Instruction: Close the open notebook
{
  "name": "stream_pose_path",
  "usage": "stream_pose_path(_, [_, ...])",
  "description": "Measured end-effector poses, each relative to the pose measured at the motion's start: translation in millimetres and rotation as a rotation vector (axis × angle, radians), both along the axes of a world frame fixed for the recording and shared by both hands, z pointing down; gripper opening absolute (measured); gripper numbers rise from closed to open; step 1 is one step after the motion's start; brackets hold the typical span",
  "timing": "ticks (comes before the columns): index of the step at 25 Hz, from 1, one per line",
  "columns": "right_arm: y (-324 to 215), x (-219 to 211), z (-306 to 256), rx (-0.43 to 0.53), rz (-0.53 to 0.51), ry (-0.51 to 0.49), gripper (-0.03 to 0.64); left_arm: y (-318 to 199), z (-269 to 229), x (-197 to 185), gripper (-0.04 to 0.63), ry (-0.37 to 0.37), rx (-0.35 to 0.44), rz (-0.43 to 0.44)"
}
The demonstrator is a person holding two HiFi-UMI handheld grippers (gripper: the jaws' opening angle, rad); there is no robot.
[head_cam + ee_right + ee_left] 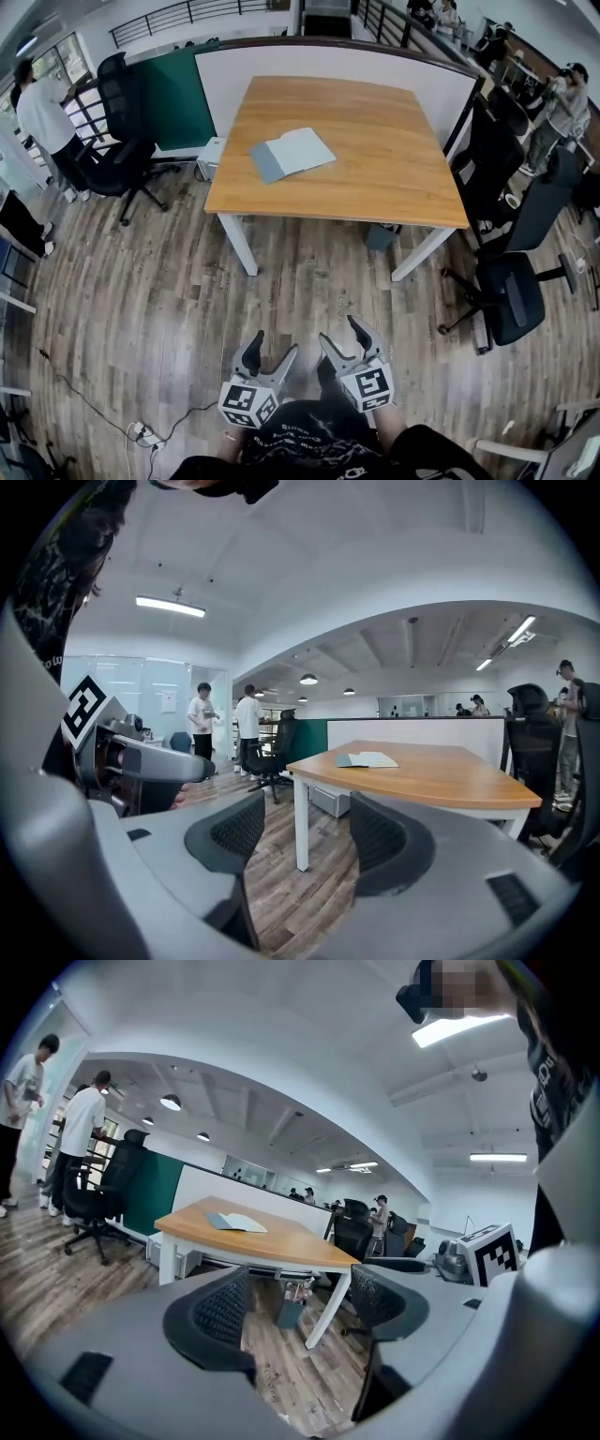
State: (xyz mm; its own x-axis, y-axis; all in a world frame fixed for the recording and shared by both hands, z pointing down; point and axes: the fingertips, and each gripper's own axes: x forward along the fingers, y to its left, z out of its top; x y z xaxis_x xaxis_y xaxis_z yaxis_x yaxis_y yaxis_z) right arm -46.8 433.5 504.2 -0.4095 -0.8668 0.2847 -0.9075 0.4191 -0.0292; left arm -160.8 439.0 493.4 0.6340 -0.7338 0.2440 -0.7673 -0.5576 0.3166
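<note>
I hold left gripper [275,343] and right gripper [339,330] at 6 o'clock, jaws apart, nothing between them. Notebook [292,153] lies open on table [375,178] at 12 o'clock, well apart.

**A:** Any lettering to call out?

**B:** Nothing legible. The left claw [275,345] and right claw [339,330] each carry a cube [373,385] of black-and-white square markers, patterns only, no letters.

**A:** And that pale print on the dark shirt [309,441]?

**B:** Too blurred to read. The same goes for the notebook [292,153] pages and the sheet [168,701] on the glass wall, which are too small.
</note>
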Motion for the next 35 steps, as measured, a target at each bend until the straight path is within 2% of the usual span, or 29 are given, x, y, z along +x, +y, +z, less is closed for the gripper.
stream_pose_path(5, [-78.1, 28.8, -9.2, 0.012, -0.073, 0.027, 0.268, -63.5, 0.1, 44.7, 0.341, 0.015, -0.011, -0.033])
stream_pose_path(9, [-128.8, 49.6, -3.4, -0.016, -0.123, 0.048, 0.244, -106.7, 8.9, 76.8, 0.341, -0.067, -0.022, -0.046])
stream_pose_path(11, [-145.7, 56.1, 0.8, -0.029, -0.162, 0.065, 0.242, -124.7, 12.9, 90.9, 0.341, -0.091, -0.029, -0.060])
stream_pose_path(14, [-165.3, 66.0, 2.8, -0.029, -0.201, 0.081, 0.241, -149.5, 15.0, 107.3, 0.341, -0.072, -0.043, -0.098])
stream_pose_path(18, [-187.0, 79.3, 10.3, -0.020, -0.244, 0.113, 0.241, -173.1, 27.6, 123.5, 0.341, -0.111, -0.055, -0.120])
stream_pose_path(22, [-202.9, 97.3, 15.6, -0.057, -0.231, 0.093, 0.241, -190.8, 28.9, 137.3, 0.341, -0.049, -0.088, -0.146])
stream_pose_path(28, [-220.9, 112.1, 30.8, -0.093, -0.206, 0.088, 0.240, -218.7, 39.9, 138.7, 0.341, 0.000, -0.133, -0.192])
stream_pose_path(35, [-286.3, 119.5, 21.3, -0.041, -0.098, 0.044, 0.235, -291.5, 50.8, 127.4, 0.339, -0.012, -0.137, -0.180])
